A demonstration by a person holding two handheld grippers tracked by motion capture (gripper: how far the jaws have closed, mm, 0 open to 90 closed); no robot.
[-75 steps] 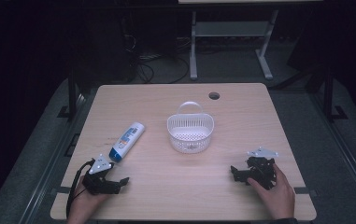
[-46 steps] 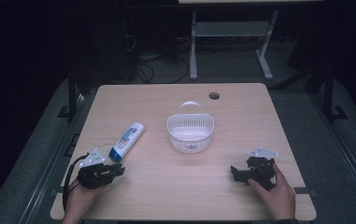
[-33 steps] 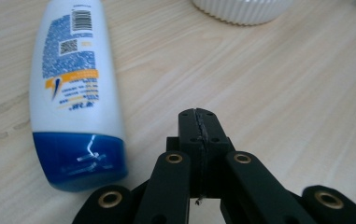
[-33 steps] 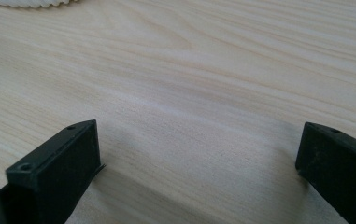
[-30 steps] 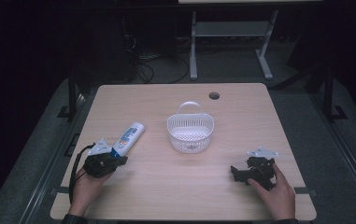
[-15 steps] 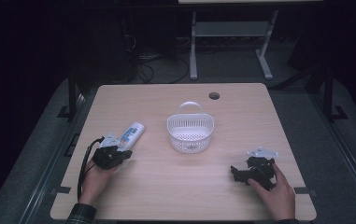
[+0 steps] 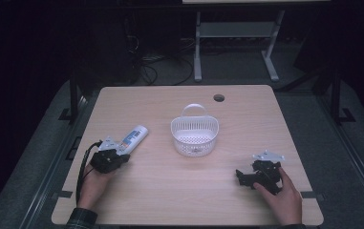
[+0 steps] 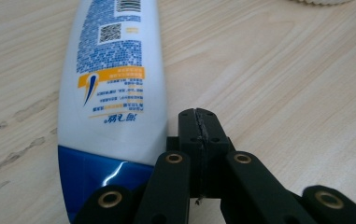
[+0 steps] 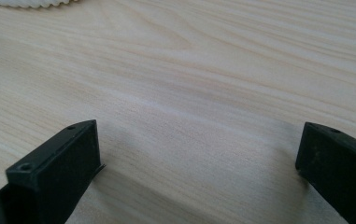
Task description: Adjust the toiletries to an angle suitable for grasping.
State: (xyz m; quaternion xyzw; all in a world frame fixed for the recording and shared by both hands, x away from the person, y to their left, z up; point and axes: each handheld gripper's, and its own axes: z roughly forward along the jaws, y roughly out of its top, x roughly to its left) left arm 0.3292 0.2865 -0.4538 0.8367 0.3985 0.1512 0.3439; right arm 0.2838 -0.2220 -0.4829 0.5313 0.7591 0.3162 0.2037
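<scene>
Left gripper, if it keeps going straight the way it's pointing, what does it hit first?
Probably nothing at once: the left gripper, jaws shut, points along bare table just beside the white bottle. Farther on, the white basket may lie in line; depth is unclear.

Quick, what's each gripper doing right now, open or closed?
Left gripper: shut, empty, beside the bottle.
Right gripper: open, empty, over the table.

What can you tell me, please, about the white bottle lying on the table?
The bottle is a flattened white plastic one with a glossy blue cap end, lying flat on the wooden table, left of the basket. Its upward face carries small blue print, an orange band, a QR code and a barcode. The cap end points toward the person. The left hand-held gripper, jaws closed, sits right beside the cap end; whether it touches is unclear.
</scene>
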